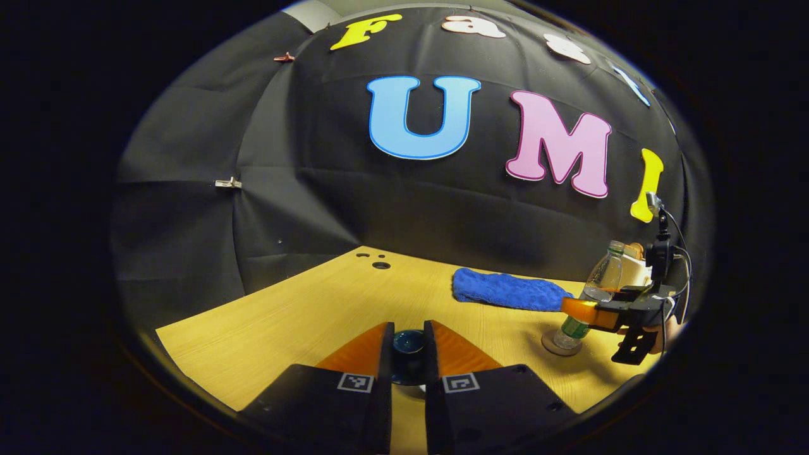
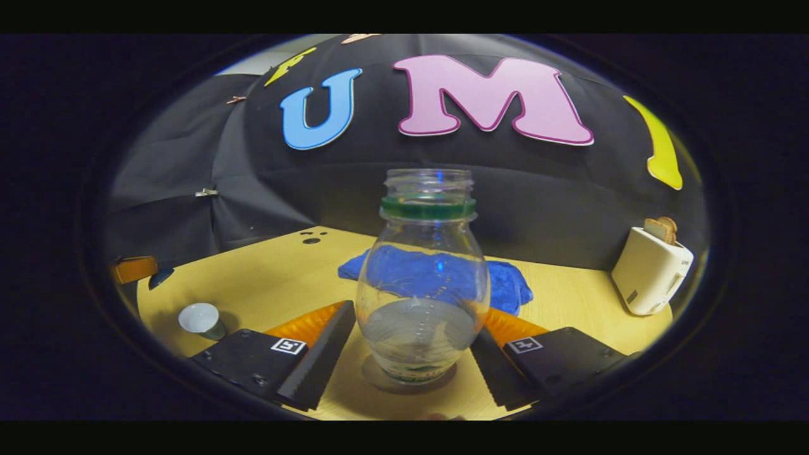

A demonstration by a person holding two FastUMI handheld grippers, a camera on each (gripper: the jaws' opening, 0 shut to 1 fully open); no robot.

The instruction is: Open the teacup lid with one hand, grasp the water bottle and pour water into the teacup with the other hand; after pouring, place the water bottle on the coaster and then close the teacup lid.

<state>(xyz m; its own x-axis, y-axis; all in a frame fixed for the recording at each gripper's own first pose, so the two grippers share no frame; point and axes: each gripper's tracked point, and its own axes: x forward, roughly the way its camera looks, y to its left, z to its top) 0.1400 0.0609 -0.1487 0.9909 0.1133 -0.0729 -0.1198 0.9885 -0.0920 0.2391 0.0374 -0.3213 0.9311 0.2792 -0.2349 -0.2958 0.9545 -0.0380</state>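
In the left gripper view my left gripper (image 1: 408, 354) is shut on the dark blue teacup lid (image 1: 407, 344), held above the wooden table (image 1: 303, 316). The clear water bottle (image 2: 422, 297), with a green neck ring, no cap and a little water in it, stands upright on the round coaster (image 2: 379, 382). My right gripper (image 2: 420, 354) holds the bottle's belly from both sides. The teacup (image 2: 201, 318) stands uncovered at the left, white inside. Far right in the left gripper view are the right gripper (image 1: 584, 313), the bottle (image 1: 603, 278) and the coaster (image 1: 559, 346).
A blue cloth (image 1: 509, 289) lies near the back wall, behind the bottle. A white toaster (image 2: 651, 272) holding toast stands at the right. Small holes (image 1: 381, 265) mark the table's far left corner. The left gripper (image 2: 134, 268) shows at the table's left edge.
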